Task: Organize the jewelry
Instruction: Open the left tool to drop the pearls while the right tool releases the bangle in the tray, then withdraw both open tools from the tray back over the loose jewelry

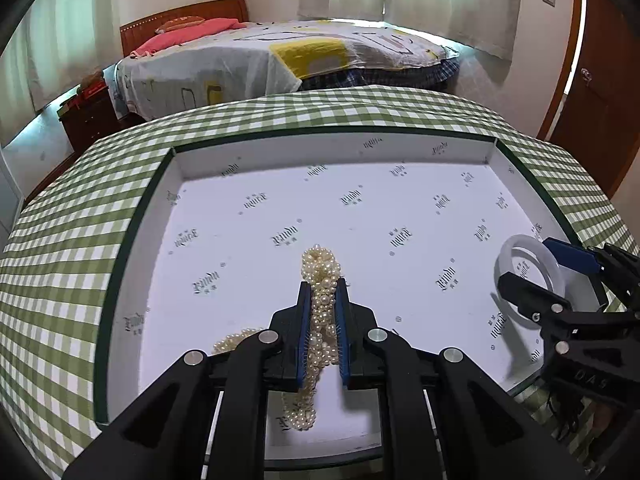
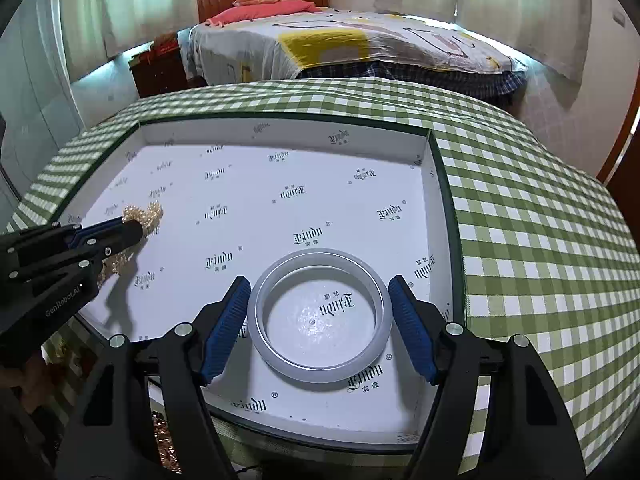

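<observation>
Left hand-held gripper is clamped on pearls at centre; right hand-held gripper, apart, straddles bangle for tray sorting.

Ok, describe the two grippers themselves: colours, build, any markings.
Both are alike. The left gripper and right gripper have matte black angular linkage arms joined by round silver pivot pins. The fingers carry blue ribbed pads. Seen from the right wrist, the left gripper's side reads "GenRoboLAI" or similar in pale letters; seen from the left wrist, the right one shows "DAS". No sleeves or hands show.
</observation>
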Motion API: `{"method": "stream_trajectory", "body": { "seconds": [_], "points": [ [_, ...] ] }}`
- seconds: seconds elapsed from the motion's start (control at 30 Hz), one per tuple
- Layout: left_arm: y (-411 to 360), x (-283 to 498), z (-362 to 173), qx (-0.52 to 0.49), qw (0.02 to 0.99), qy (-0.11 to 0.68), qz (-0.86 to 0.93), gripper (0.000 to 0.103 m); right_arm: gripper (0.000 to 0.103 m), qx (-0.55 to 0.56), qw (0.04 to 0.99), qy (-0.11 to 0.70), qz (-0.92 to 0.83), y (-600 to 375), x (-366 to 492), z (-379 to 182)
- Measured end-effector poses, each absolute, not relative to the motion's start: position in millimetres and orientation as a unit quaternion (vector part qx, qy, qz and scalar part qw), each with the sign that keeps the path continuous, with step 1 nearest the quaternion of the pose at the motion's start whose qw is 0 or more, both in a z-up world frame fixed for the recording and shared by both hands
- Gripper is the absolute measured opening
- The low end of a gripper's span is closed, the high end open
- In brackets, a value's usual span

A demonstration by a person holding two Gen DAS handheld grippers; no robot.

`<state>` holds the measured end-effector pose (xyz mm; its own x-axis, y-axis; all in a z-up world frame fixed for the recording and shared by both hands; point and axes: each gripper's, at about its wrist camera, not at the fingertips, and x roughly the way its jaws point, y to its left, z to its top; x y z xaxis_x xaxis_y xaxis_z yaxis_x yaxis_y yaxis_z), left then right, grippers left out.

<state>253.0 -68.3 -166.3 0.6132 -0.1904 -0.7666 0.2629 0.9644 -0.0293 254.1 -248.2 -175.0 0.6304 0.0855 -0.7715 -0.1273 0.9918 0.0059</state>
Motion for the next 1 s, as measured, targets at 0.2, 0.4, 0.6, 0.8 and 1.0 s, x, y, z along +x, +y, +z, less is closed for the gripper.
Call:
{"method": "stream_trajectory", "body": {
  "seconds": [0.2,0.4,0.6,0.8,1.0],
  "points": [
    [-70.3,252.5,-167.1,0.044,0.897,0.42,-0.128,0.014,0.07,-0.025,0.904,0.424,0.06,-247.4,252.0,-175.3],
    [-70.3,252.7,-166.9,0.043,0.897,0.42,-0.132,0.033,0.071,-0.016,0.904,0.423,0.063,-250.1,252.3,-173.5],
    [-65.2,251.8,-165.2,0.025,0.899,0.416,-0.131,0.054,0.072,-0.001,0.909,0.412,0.066,-250.2,247.7,-163.1],
    [-61.0,249.5,-162.0,0.014,0.901,0.412,-0.137,0.061,0.072,0.007,0.913,0.403,0.065,-251.4,238.4,-152.1],
    [-58.2,242.8,-149.3,0.01,0.907,0.398,-0.134,0.068,0.072,0.02,0.916,0.396,0.059,-256.9,224.0,-141.3]
  ]
}}
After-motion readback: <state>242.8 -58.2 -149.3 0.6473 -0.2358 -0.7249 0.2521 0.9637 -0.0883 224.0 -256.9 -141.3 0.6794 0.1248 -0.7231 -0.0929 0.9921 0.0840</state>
